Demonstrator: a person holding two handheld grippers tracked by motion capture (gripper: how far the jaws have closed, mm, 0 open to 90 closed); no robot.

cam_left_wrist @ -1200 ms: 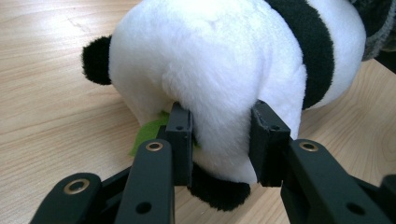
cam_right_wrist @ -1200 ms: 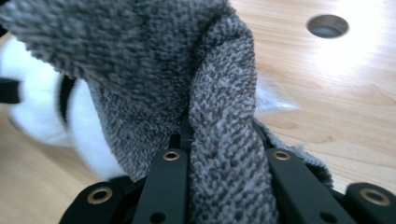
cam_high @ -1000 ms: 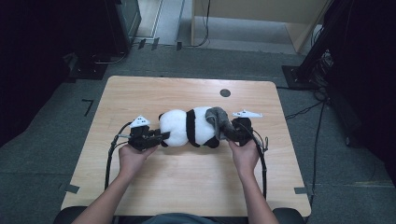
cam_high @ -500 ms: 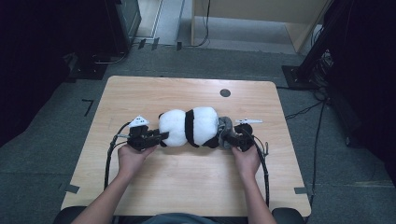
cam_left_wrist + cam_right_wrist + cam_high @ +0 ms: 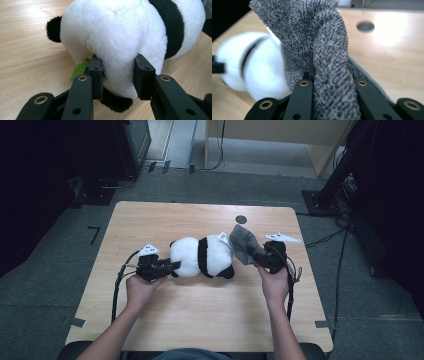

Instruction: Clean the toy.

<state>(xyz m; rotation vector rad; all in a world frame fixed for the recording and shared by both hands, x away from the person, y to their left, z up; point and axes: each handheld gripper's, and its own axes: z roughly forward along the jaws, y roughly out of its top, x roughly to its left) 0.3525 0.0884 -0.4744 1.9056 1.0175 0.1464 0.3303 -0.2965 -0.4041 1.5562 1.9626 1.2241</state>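
A black-and-white plush panda (image 5: 202,257) lies on its side in the middle of the wooden table (image 5: 200,320). My left gripper (image 5: 167,266) is at its left end, jaws shut on a bulge of white fur (image 5: 120,32), with a green felt leaf (image 5: 80,70) just beside the left jaw. At the panda's right end my right gripper (image 5: 260,257) is shut on a grey knitted cloth (image 5: 243,241). The cloth (image 5: 319,37) stands up between the jaws of the right gripper (image 5: 329,75), with the blurred panda (image 5: 249,65) behind it.
A round dark hole (image 5: 241,219) sits in the tabletop behind the cloth, also seen as the hole (image 5: 365,26) in the right gripper view. Cables trail from both grippers toward the table's front edge. Dark equipment and a wooden cabinet stand on the floor beyond the table.
The right gripper has risen and drawn back to the right with the grey cloth, which now stands up off the panda's right end. The left gripper has stayed put on the panda.
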